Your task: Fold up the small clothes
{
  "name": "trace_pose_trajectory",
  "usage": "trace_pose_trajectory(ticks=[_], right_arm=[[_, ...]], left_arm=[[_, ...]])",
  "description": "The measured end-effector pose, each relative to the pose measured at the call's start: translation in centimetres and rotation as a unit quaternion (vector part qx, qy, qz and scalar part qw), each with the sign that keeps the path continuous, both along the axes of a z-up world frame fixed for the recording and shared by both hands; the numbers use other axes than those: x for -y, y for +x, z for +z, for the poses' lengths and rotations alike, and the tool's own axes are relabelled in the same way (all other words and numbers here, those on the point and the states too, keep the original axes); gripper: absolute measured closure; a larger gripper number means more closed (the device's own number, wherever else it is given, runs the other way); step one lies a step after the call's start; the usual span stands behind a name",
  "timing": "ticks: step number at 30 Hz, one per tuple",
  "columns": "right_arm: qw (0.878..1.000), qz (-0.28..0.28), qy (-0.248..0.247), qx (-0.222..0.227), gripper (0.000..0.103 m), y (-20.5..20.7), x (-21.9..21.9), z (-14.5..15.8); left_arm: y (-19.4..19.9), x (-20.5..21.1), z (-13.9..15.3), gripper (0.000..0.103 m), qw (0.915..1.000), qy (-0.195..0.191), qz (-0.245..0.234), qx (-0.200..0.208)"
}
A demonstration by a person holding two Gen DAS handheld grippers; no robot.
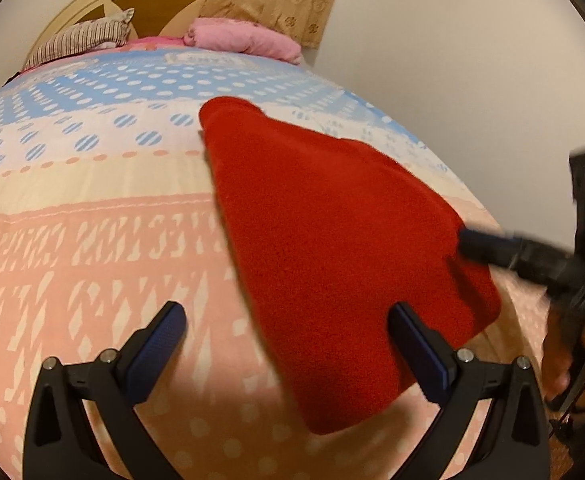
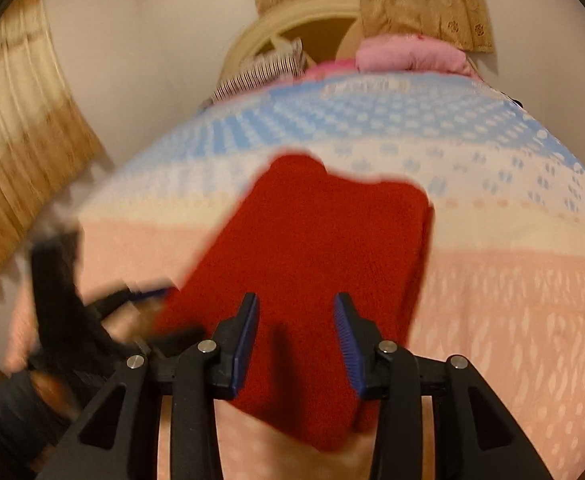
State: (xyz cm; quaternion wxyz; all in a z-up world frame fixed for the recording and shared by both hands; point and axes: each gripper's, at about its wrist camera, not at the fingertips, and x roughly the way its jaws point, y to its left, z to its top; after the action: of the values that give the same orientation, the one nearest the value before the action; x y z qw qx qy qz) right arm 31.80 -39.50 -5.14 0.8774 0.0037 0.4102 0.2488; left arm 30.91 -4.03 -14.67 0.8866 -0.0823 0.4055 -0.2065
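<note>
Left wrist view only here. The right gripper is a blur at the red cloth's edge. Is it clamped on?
Observer: No. In the right wrist view the right gripper has its jaws apart. The blue pads are bare, and the red cloth shows in the gap between them.
Operator: Anything past the bed's left side that I can't see?
Observer: A striped tan curtain hangs by the wall there, off the bed.
</note>
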Motion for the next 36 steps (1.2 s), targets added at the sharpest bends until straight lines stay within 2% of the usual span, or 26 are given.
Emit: trace_pose_trajectory(ticks=[2, 3, 8, 10, 11, 12, 17, 24, 28, 29, 30, 33, 35, 36], right_arm=[[0.999, -0.012, -0.018, -0.032, 0.063, 0.2, 0.8, -2.4], [0.999, -0.014, 0.0, -0.038, 0.063, 0.0, 1.5, -3.0], [0.998, -0.013, 0.06, -0.01, 0.062, -0.9, 3.5, -1.2], [0.996, -0.028, 0.082, -0.001, 0.048, -0.5, 4.4, -0.7], [0.995, -0.042, 0.095, -0.001, 0.033, 0.0, 5.2, -0.5], [0.992, -0.062, 0.112, -0.004, 0.027, 0.6, 6.0, -0.4], [0.979, -0.121, 0.154, -0.063, 0.027, 6.5, 7.6, -2.2], [0.975, -0.119, 0.154, -0.109, 0.027, 10.5, 6.3, -5.2], [0.973, -0.111, 0.167, -0.111, 0.027, 11.7, 6.0, -5.7], [0.973, -0.108, 0.169, -0.113, 0.03, 11.8, 5.9, -5.7], [0.973, -0.101, 0.17, -0.116, 0.038, 12.0, 5.7, -5.8], [0.971, -0.085, 0.183, -0.129, 0.054, 12.2, 5.2, -6.2], [0.969, -0.078, 0.191, -0.136, 0.062, 12.3, 4.9, -6.3], [0.968, -0.069, 0.199, -0.138, 0.066, 12.1, 4.9, -6.4]], left_arm=[[0.2, 0.1, -0.2, 0.0, 1.0, 0.005, -0.001, -0.006], [0.3, 0.3, -0.2, 0.0, 0.9999, 0.01, -0.002, -0.007], [0.1, 0.5, -0.2, 0.0, 0.9998, 0.021, -0.005, -0.004], [0.3, 0.7, -0.3, 0.0, 0.9997, 0.02, -0.007, -0.009], [0.4, 0.8, -0.3, 0.0, 0.9996, 0.022, -0.01, -0.012], [0.4, 0.9, -0.4, 0.0, 0.9996, 0.023, -0.013, -0.014], [0.4, 1.5, -0.5, 0.0, 0.9992, 0.029, -0.022, -0.017], [0.4, 1.5, -0.5, 0.0, 0.9992, 0.022, -0.027, -0.02], [0.5, 1.3, -0.5, 0.0, 0.9993, 0.01, -0.03, -0.021], [0.5, 1.2, -0.5, 0.0, 0.9993, 0.004, -0.031, -0.021], [0.5, 1.1, -0.4, 0.0, 0.9993, -0.001, -0.032, -0.021], [0.5, 0.7, -0.4, 0.001, 0.9989, -0.021, -0.035, -0.021], [0.5, 0.6, -0.4, 0.005, 0.9985, -0.032, -0.039, -0.022], [0.5, 0.7, -0.4, 0.012, 0.9982, -0.036, -0.043, -0.022]])
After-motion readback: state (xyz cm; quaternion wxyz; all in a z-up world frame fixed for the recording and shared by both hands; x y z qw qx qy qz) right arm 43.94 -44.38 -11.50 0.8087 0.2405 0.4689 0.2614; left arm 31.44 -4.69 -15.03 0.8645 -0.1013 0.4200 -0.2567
